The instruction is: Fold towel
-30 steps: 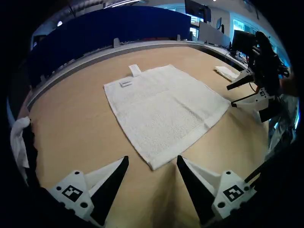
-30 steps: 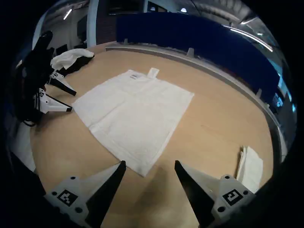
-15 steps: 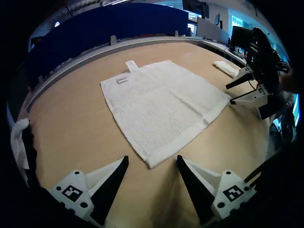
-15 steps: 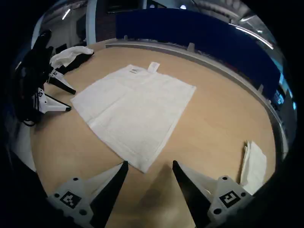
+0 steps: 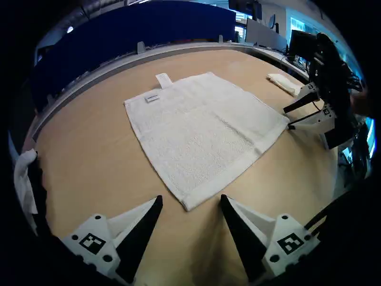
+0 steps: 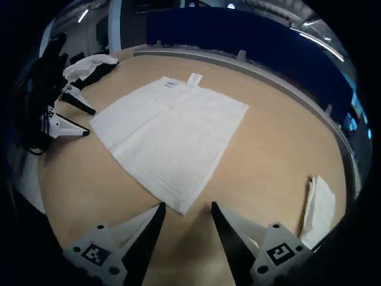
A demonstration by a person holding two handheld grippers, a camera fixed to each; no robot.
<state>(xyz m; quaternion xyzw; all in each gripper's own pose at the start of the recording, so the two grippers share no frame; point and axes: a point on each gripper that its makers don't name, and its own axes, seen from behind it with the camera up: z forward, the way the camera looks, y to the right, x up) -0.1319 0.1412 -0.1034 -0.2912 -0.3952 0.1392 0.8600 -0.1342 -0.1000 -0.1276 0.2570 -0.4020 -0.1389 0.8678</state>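
White terry towel (image 5: pixel 202 132) lies flat, apparently unfolded, on the table (image 5: pixel 90 157).

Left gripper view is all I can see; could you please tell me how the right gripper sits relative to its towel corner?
Observer: In the right gripper view, the right gripper has its jaws open. The near corner of the towel lies just between their tips and is not gripped.
Operator: Thank you. How does my left gripper look from that side?
Observer: The left gripper is open too, and a neighbouring corner of the towel sits right at its tips.
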